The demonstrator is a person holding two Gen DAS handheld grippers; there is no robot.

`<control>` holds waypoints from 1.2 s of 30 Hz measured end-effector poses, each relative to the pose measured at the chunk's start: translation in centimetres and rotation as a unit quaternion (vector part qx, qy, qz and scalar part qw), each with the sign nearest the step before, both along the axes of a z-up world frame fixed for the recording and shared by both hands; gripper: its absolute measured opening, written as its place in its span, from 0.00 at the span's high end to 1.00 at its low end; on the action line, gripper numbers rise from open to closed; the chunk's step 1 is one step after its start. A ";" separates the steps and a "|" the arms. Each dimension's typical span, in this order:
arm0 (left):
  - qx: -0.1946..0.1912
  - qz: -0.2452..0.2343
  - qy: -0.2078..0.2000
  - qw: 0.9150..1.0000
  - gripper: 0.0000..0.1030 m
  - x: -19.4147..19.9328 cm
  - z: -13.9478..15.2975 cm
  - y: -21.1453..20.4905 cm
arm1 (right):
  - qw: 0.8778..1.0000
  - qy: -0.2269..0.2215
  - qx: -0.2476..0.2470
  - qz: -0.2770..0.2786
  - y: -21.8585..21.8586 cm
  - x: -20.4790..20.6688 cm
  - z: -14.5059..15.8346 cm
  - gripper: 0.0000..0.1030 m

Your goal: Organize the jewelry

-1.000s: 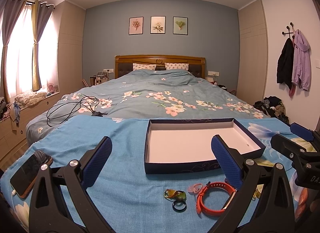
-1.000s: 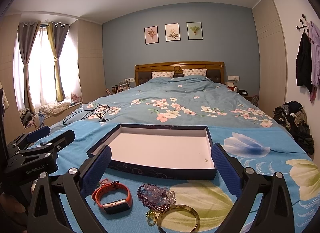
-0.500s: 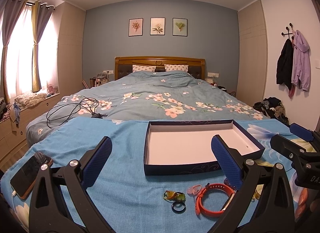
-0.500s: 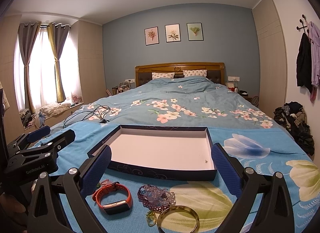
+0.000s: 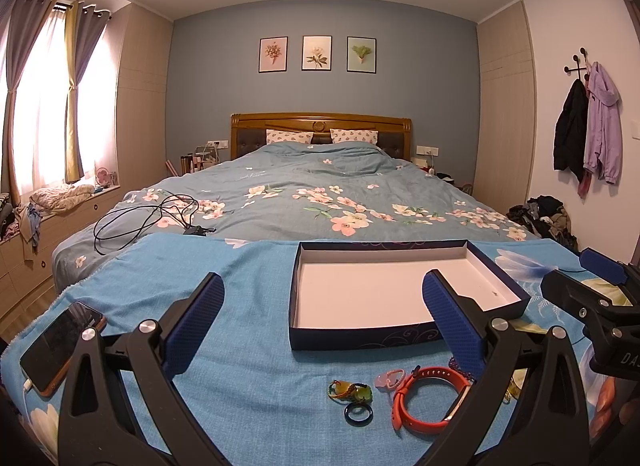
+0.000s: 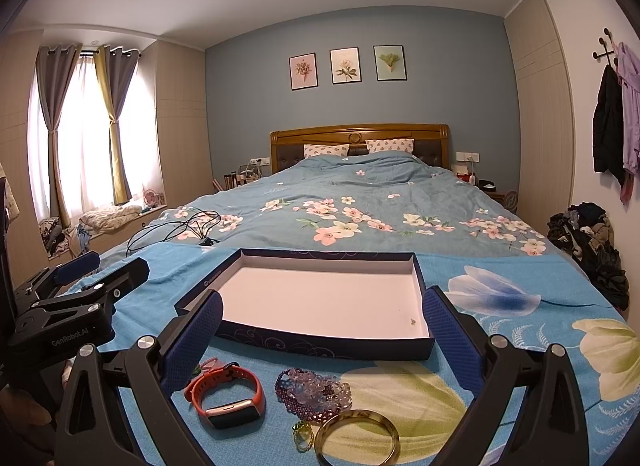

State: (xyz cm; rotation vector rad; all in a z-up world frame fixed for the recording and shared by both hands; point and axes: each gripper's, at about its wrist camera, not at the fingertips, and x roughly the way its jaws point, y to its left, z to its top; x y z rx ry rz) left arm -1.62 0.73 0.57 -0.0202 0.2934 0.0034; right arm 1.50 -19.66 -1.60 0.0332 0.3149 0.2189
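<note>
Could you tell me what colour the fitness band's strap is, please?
Orange-red; the fitness band shows best in the right wrist view.

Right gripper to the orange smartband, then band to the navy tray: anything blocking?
Nothing visible. The open right gripper hangs above the orange smartband; the purple bead bracelet lies beside it, apart. Bare blue cloth leads to the shallow navy tray, white inside, only its low wall to clear.

Both views shift slightly: the box (image 5: 404, 298) and the orange band (image 5: 430, 396) sit a little lower in the left view than a second ago, as does the bangle (image 6: 357, 440) in the right view. Nothing on the bed is displaced.
</note>
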 end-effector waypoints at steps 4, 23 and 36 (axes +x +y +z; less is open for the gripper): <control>0.000 0.000 0.000 1.000 0.05 0.0 0.0 0.0 | 1.000 0.000 0.000 0.001 -0.1 -0.1 0.0 0.06; 0.000 0.000 0.003 1.000 0.05 -0.1 -0.2 0.0 | 1.000 0.002 0.002 0.001 -0.2 0.0 -0.2 0.06; 0.001 -0.020 0.044 0.999 0.05 1.0 -1.0 0.9 | 0.999 0.049 -0.008 -0.008 -1.9 0.4 -1.6 0.06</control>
